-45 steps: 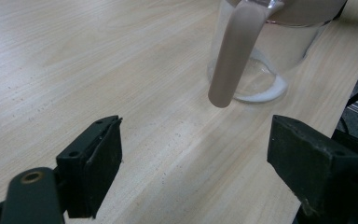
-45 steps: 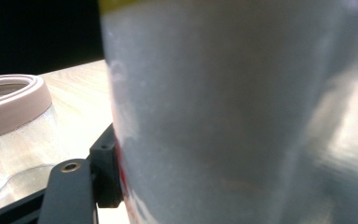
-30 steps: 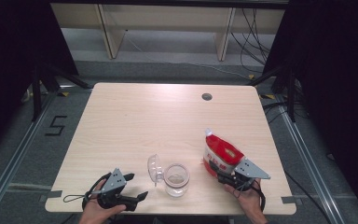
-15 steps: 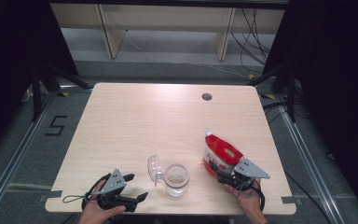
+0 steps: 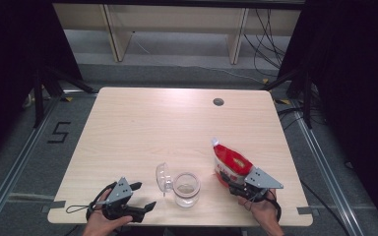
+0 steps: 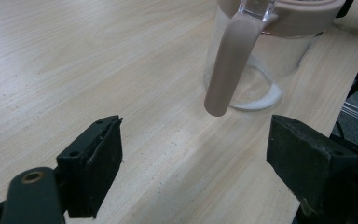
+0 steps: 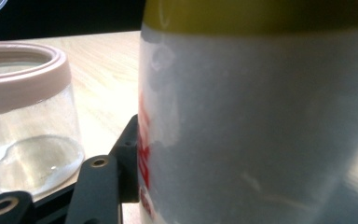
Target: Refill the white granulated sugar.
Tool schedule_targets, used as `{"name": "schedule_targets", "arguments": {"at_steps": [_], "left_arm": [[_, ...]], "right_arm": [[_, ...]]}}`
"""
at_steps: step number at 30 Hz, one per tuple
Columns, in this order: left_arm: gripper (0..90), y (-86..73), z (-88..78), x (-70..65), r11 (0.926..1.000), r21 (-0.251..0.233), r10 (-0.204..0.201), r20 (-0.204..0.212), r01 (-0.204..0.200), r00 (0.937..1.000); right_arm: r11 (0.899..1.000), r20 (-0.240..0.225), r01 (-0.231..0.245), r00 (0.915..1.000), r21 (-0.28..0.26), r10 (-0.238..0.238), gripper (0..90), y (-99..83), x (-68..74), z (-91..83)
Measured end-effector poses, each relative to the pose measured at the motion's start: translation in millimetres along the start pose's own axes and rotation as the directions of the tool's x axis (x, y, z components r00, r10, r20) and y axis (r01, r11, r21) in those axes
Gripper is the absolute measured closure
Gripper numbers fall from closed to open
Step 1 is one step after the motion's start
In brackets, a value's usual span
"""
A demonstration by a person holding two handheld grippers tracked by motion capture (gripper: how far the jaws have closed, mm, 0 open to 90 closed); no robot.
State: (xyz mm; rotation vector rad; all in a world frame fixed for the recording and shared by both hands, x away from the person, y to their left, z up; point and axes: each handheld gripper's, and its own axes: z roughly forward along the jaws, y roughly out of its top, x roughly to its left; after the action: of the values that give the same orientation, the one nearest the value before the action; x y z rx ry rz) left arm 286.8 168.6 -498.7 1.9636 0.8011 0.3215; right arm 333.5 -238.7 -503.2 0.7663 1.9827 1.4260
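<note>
**Observer:** Where are you in this?

**Operator:** My right gripper (image 5: pixel 236 187) has the red and white pouch (image 5: pixel 231 163) at its lower end, near the table's (image 5: pixel 177 123) right front. In the right gripper view the left jaw lies flat against the pouch's white wall (image 7: pixel 261 130), so I read it as pinched between the jaws, though the far jaw is hidden behind the pouch. The pouch stands tilted, with its pointed top away from me.

**Observer:** And the jar?

**Operator:** The glass jar (image 5: pixel 186 188) sits just left of the pouch, near the front edge. Its clear hinged lid (image 5: pixel 162 177) is swung open to the left, and the pink rim (image 7: pixel 23 74) is uncovered. There is a thin white residue on the bottom (image 6: pixel 261 100); otherwise it looks empty.

**Observer:** Left side?

**Operator:** My left gripper (image 5: pixel 140 199) rests low on the table, left of the jar. Its jaws are spread wide with nothing between them, and they point at the jar. The pink latch strap (image 6: pixel 226 65) hangs down the glass in front of them.

**Observer:** So which step is this?

**Operator:** I'd call it the pick-up before pouring: pouch gripped, not yet lifted over the jar. Next I need to raise the pouch, bring its top above the rim and tip it slowly. I'd probably close the left jaws on the jar first, since light glass could slide if the pouch nudges it.
</note>
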Motion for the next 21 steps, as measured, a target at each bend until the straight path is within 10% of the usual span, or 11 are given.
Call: {"name": "schedule_targets", "arguments": {"at_steps": [11, 12, 20, 21], "left_arm": [[17.6, 0.7, -5.1, 3.9, 0.9997, 0.004, 0.023, 0.031, -0.024, 0.9992], [17.6, -0.4, -4.1, 1.3, 1.0000, -0.006, -0.006, 0.029, 0.006, 0.9996], [17.7, -0.4, -7.2, 4.3, 0.9998, -0.011, -0.016, 0.019, 0.017, 0.9997], [17.7, -0.4, -7.3, 4.3, 0.9998, -0.011, -0.017, 0.018, 0.017, 0.9997]], "right_arm": [[0.979, 0.008, 0.186, 0.9822, 0.081, -0.188, 47.1, 11.0, 14.4, -6.3], [0.964, 0.036, 0.250, 0.9665, 0.091, -0.254, 47.3, 13.7, 14.7, -8.1], [0.920, 0.088, 0.374, 0.9191, 0.115, -0.384, 47.4, 24.9, 21.6, -16.2], [0.889, 0.093, 0.442, 0.8865, 0.122, -0.453, 47.4, 29.1, 26.3, -19.5]]}}
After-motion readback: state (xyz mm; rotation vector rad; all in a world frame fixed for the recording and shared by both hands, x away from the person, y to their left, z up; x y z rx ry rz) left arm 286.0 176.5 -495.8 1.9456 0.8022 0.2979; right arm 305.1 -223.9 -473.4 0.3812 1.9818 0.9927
